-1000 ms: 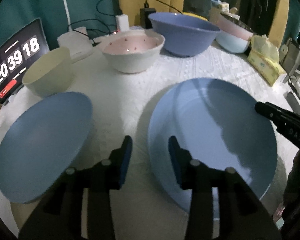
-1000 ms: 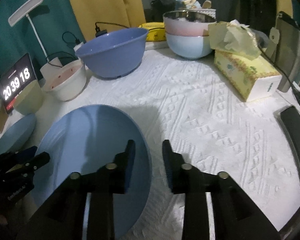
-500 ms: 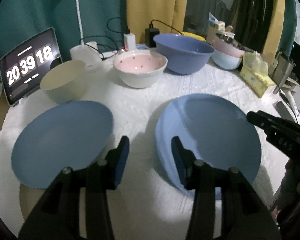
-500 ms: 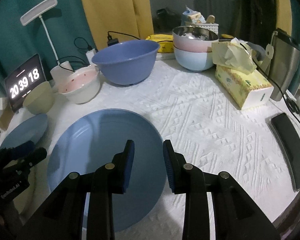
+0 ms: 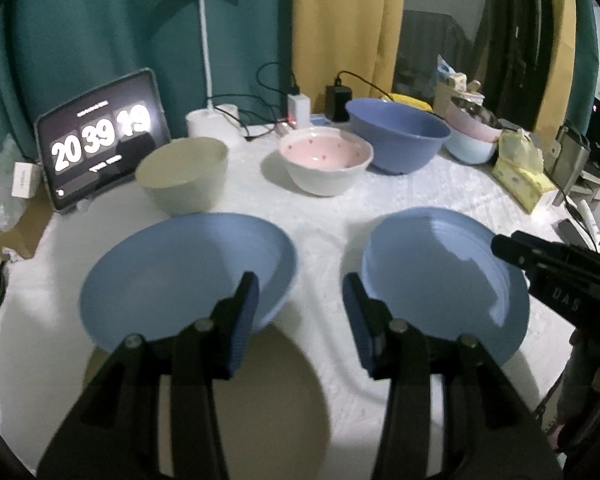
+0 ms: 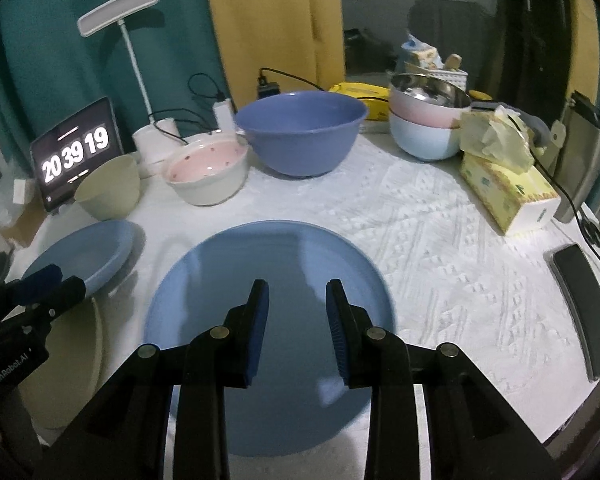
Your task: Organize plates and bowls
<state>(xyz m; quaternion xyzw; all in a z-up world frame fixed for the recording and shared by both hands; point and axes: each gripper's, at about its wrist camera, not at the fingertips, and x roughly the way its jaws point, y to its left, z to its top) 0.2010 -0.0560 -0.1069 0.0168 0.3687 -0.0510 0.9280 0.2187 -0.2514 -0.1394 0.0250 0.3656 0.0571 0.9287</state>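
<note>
Two blue plates lie on the white tablecloth: a left plate point(image 5: 184, 276) and a right plate point(image 5: 440, 276), also seen in the right wrist view as the small left plate point(image 6: 84, 256) and the large near plate point(image 6: 268, 320). Behind stand a cream bowl point(image 5: 180, 176), a pink-lined white bowl point(image 5: 326, 164) and a big blue bowl point(image 5: 396, 134). My left gripper point(image 5: 300, 296) is open and empty, above the gap between the plates. My right gripper point(image 6: 296, 312) is open and empty above the near plate.
A tablet clock point(image 5: 100, 136) and a lamp base point(image 5: 212, 124) stand at the back left. Stacked pink and pale-blue bowls point(image 6: 428, 124), a tissue box point(image 6: 508, 192) and a phone point(image 6: 584, 304) are on the right. Cables run along the back.
Both grippers have pulled back and risen, so more of the table shows. Both stay open and empty. The plates have not moved.
</note>
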